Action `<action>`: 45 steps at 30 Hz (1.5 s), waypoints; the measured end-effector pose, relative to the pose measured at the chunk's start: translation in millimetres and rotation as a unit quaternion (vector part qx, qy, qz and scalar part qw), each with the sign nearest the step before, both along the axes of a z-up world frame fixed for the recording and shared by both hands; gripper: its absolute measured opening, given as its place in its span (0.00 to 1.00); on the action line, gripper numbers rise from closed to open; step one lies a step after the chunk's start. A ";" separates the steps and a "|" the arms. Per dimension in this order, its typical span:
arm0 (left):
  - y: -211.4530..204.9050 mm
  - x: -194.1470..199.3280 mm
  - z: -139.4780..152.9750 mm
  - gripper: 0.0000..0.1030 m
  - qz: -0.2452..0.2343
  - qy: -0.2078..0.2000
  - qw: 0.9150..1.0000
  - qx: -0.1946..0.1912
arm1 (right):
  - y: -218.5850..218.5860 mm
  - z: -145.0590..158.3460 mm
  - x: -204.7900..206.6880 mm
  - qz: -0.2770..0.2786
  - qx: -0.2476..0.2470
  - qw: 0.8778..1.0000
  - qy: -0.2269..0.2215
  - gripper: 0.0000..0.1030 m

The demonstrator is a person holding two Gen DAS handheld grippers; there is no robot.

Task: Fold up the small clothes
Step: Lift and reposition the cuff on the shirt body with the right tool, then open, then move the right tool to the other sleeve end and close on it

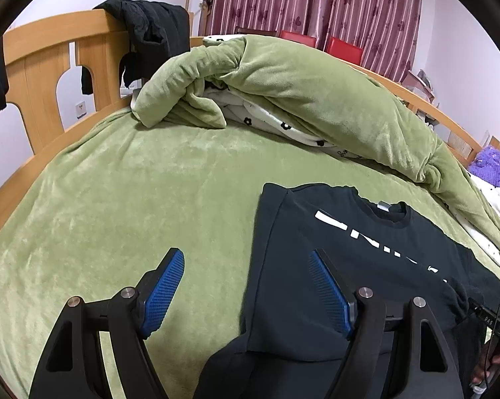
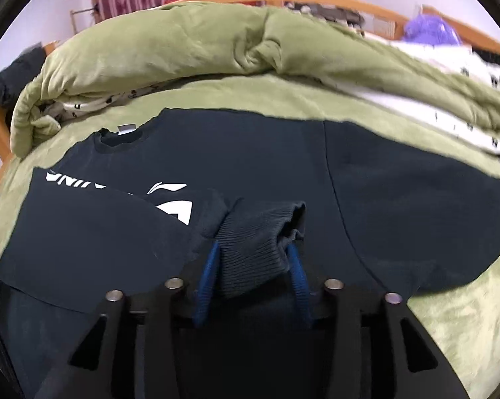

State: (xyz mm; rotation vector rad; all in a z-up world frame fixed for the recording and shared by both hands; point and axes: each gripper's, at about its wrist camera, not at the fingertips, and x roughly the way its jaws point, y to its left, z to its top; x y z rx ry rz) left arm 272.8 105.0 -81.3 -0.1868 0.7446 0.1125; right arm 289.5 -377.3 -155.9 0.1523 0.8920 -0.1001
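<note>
A black sweatshirt (image 1: pixel 343 232) with white lettering lies flat on the green bedspread (image 1: pixel 133 199). One sleeve is folded in over the body. My left gripper (image 1: pixel 246 266) is open and empty, hovering over the shirt's left edge. In the right wrist view the sweatshirt (image 2: pixel 399 199) fills the middle. My right gripper (image 2: pixel 254 249) is shut on the ribbed sleeve cuff (image 2: pixel 256 236), held over the shirt's chest beside the white logo (image 2: pixel 176 206).
A rolled green duvet (image 1: pixel 299 93) with a white flowered lining lies across the far side of the bed. A wooden bed rail (image 1: pixel 50 66) with dark clothes (image 1: pixel 150 30) draped on it stands at the left. A purple fluffy item (image 1: pixel 489 166) sits far right.
</note>
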 end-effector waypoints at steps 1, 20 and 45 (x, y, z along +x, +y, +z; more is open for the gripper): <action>-1.2 0.2 -0.8 0.74 0.000 0.001 1.000 -0.001 | -2.9 -3.7 1.0 -0.005 0.012 1.000 0.004 0.54; -25.0 -0.6 -7.5 0.74 -0.019 0.006 0.999 0.035 | -6.0 -22.5 11.4 0.007 0.021 0.999 0.043 0.23; -50.5 7.3 -15.2 0.74 -0.004 -0.007 0.998 0.054 | -237.3 -16.7 -93.6 -0.237 0.051 0.970 -0.022 0.61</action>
